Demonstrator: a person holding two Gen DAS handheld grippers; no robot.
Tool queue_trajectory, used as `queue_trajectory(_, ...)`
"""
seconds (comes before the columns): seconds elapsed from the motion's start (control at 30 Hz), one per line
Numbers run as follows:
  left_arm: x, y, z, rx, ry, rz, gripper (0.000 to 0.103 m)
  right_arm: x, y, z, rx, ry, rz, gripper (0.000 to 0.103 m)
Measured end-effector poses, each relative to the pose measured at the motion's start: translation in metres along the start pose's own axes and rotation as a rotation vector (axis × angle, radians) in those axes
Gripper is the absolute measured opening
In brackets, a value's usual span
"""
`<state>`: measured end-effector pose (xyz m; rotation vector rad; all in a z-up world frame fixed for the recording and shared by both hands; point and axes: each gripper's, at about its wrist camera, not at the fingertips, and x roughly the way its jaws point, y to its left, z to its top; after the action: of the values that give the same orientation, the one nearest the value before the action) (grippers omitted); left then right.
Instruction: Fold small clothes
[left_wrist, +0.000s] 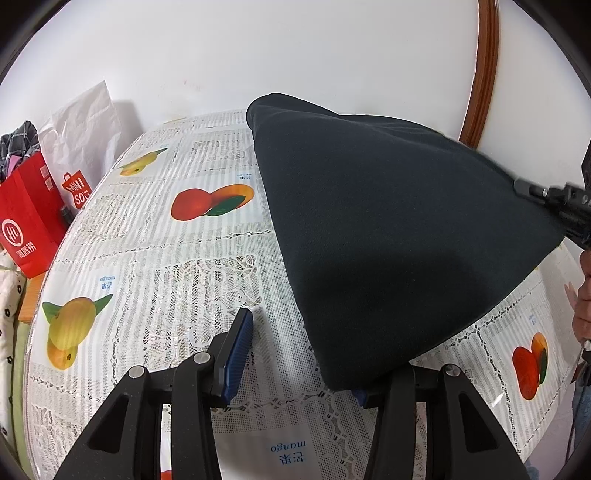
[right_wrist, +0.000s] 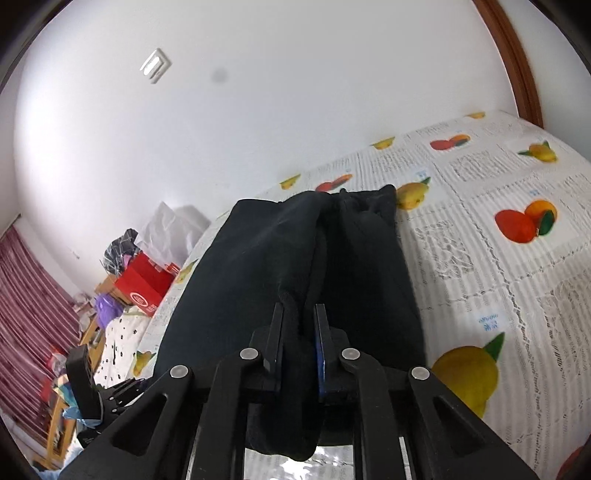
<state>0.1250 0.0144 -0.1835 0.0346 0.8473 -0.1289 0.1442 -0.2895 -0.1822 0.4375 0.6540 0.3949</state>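
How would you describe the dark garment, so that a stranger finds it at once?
Look at the table with the fruit-printed lace cloth. On it lies the dark garment, one corner pinched in the right gripper. It is the only plain, near-black thing among bright printed fruit.

Both grippers are matte black — angular link arms with triangular cut-outs, joined by round silver pins just behind the fingers. The left gripper (left_wrist: 295, 354) has blue ribbed pads (left_wrist: 238, 356) inside its fingers; the right gripper (right_wrist: 298, 332) shows a blue pad (right_wrist: 320, 350) too.
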Motion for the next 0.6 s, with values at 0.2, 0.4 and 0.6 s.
queue_trajectory(0.2,-0.001,0.001,0.000,-0.007,-0.001,-0.013,0.045,-0.004,-0.027,0.000,0.098,0.027,-0.053,0.006)
queue_trajectory(0.4,-0.006,0.002,-0.001,-0.006,0.006,-0.071,0.061,-0.016,-0.029,-0.006,0.101,0.050,-0.001,0.048)
queue_trajectory(0.6,-0.005,-0.015,0.002,0.027,0.001,-0.082,0.061,-0.013,-0.012,-0.007,0.066,0.047,0.010,0.050)
